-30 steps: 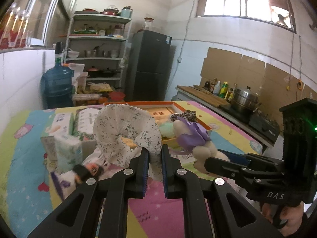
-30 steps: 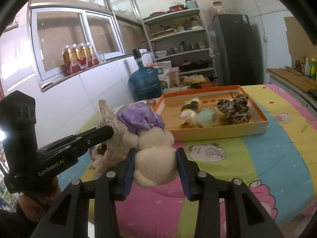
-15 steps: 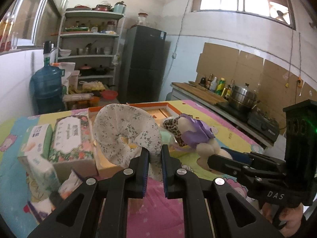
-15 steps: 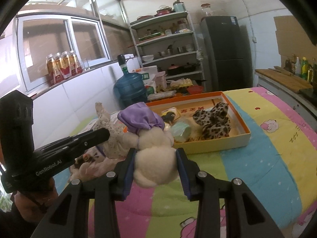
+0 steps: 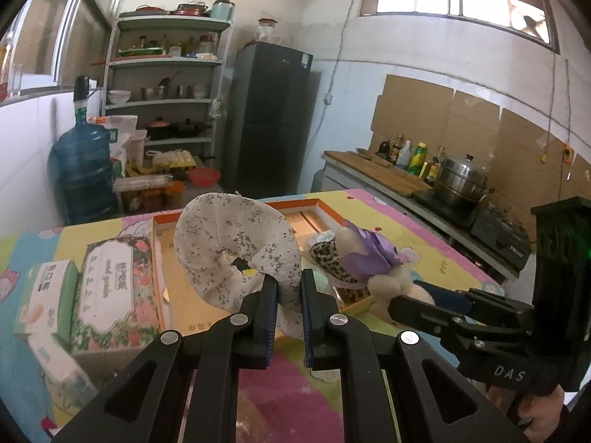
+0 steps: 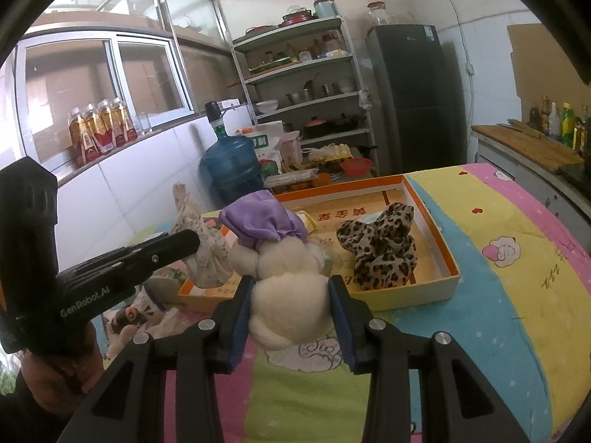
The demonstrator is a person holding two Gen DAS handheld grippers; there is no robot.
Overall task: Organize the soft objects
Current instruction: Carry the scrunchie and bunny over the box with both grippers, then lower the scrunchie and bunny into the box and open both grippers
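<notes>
Above the orange tray (image 6: 436,258), the left hand-held gripper (image 5: 286,295) clamps a floral ring cushion (image 5: 236,247) while the right hand-held gripper (image 6: 291,306) squeezes a cream plush toy (image 6: 286,280) with a purple bow

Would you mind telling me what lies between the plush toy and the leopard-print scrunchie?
In the right wrist view, only bare box floor lies between the plush toy and the leopard scrunchie.

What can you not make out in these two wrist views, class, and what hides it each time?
- Left wrist view: the floral ring cushion covers much of the orange box floor.
- Right wrist view: the plush toy hides small items beside the leopard-print fabric.
- Left wrist view: tissue pack print is too blurred to read.
- Right wrist view: the left gripper tips are buried in cushion fabric.
</notes>
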